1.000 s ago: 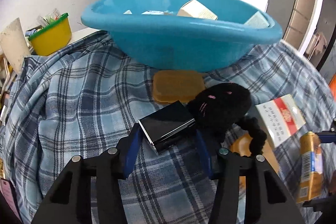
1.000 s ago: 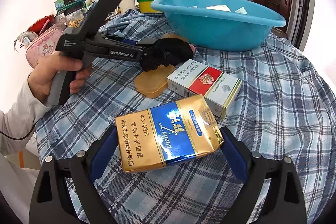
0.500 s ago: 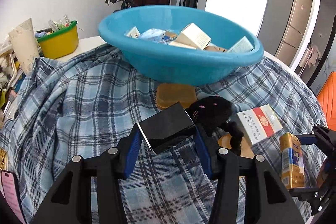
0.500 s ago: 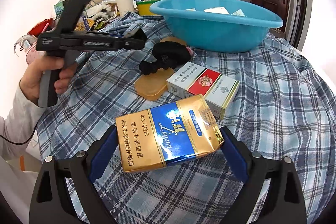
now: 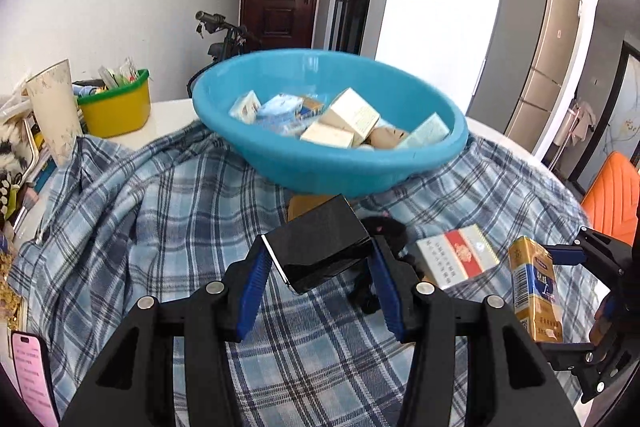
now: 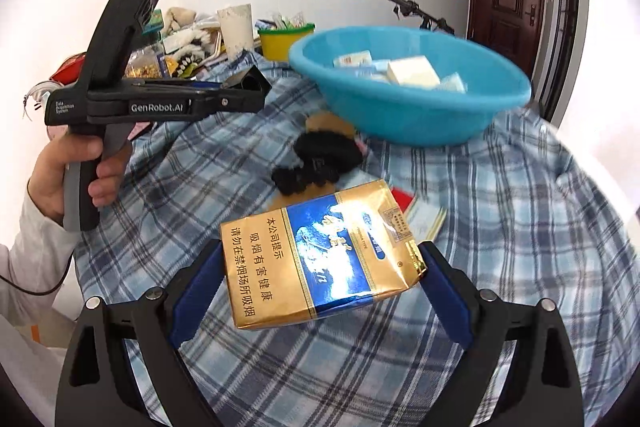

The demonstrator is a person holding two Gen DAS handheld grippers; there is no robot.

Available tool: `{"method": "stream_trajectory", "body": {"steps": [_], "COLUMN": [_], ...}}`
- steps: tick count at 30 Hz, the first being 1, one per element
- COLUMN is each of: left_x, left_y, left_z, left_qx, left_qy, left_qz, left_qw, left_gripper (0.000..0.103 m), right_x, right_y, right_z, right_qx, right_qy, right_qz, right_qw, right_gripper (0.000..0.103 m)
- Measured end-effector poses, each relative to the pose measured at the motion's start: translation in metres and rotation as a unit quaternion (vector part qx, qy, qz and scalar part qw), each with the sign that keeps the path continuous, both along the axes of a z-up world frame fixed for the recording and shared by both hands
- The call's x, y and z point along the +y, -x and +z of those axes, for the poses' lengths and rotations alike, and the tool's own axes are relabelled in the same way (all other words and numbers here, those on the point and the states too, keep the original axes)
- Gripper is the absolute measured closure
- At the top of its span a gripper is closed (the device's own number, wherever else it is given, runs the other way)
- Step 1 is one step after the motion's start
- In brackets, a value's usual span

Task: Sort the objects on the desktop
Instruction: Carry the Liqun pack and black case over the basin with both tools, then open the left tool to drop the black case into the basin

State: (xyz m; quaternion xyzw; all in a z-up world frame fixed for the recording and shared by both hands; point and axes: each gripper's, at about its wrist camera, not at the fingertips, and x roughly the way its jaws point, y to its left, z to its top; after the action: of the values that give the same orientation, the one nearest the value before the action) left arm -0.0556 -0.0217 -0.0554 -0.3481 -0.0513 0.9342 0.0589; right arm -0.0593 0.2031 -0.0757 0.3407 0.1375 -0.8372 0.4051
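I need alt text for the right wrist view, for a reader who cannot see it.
The right gripper holds a gold and blue cigarette pack above a blue plaid cloth. Ahead stands a round turquoise plastic basin with small boxes inside. At the left, a hand holds the left gripper, shut on a black box.

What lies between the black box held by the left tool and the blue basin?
In the left wrist view, only an amber lid on the plaid cloth lies between the black box and blue basin.
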Motion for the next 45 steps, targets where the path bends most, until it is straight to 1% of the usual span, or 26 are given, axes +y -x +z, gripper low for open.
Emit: {"method": "stream_trajectory", "body": {"steps": [2, 10, 16, 23, 28, 31, 34, 37, 41, 45], "left_x": [-0.003, -0.006, -0.003, -0.003, -0.009, -0.014, -0.016, -0.017, -0.02, -0.02], "left_y": [0.0, -0.001, 0.004, 0.022, 0.036, 0.05, 0.069, 0.088, 0.113, 0.134], "left_z": [0.008, 0.053, 0.092, 0.134, 0.157, 0.164, 0.168, 0.165, 0.159, 0.149], "left_qx": [0.009, 0.058, 0.105, 0.129, 0.147, 0.152, 0.154, 0.15, 0.137, 0.125], "left_qy": [-0.004, 0.002, 0.008, 0.017, 0.018, 0.012, 0.018, 0.024, 0.014, 0.026], "left_qz": [0.0, -0.004, -0.008, -0.018, -0.012, -0.009, -0.003, -0.002, -0.014, -0.008], "left_qw": [1.0, 0.9983, 0.9944, 0.9913, 0.9889, 0.9882, 0.9878, 0.9885, 0.9903, 0.9918], "left_gripper": [0.051, 0.051, 0.051, 0.051, 0.051, 0.051, 0.051, 0.051, 0.051, 0.051], "right_x": [-0.003, -0.018, -0.041, -0.056, -0.064, -0.072, -0.078, -0.082, -0.081, -0.083], "right_y": [0.001, 0.015, 0.034, 0.063, 0.089, 0.106, 0.126, 0.147, 0.167, 0.176], "right_z": [0.01, 0.058, 0.099, 0.139, 0.165, 0.172, 0.172, 0.164, 0.151, 0.146], "right_qx": [0.01, 0.056, 0.094, 0.119, 0.132, 0.139, 0.136, 0.129, 0.121, 0.113], "right_qy": [0.002, 0.022, 0.024, 0.043, 0.059, 0.062, 0.064, 0.068, 0.065, 0.067], "right_qz": [-0.005, -0.02, -0.023, -0.03, -0.054, -0.071, -0.08, -0.093, -0.112, -0.111], "right_qw": [1.0, 0.998, 0.995, 0.991, 0.988, 0.986, 0.985, 0.985, 0.984, 0.985], "right_gripper": [0.01, 0.01, 0.01, 0.01, 0.01, 0.01, 0.01, 0.01, 0.01, 0.01]}}
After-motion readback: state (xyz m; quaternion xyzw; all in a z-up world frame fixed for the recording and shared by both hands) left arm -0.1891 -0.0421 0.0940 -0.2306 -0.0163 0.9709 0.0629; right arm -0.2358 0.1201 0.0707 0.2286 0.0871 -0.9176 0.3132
